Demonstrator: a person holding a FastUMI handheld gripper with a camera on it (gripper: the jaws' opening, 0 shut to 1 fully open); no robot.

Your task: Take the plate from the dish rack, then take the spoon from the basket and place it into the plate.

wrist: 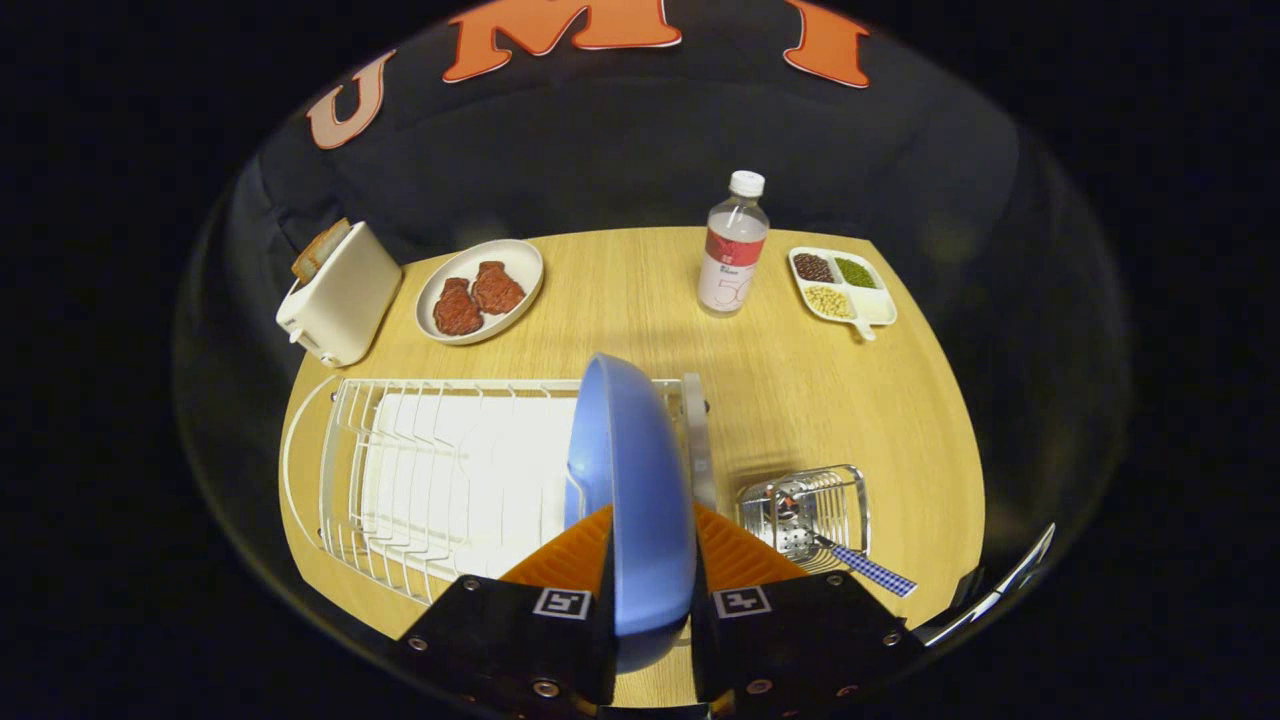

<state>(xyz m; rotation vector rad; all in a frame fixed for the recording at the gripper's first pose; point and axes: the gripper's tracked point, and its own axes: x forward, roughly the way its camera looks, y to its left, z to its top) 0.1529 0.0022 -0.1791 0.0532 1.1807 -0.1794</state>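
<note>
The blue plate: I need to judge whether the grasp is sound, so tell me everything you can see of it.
The blue plate is a smooth, matte, round dish, plastic or glazed by its look, with a raised rim. It stands on edge, seen nearly edge-on, its curved underside turned toward the white dish rack. The gripper is shut on it, one finger pressing each face of its lower part. Its upper part rises beside the rack's right end; whether it touches the wires cannot be told. No chips or food show.
</note>
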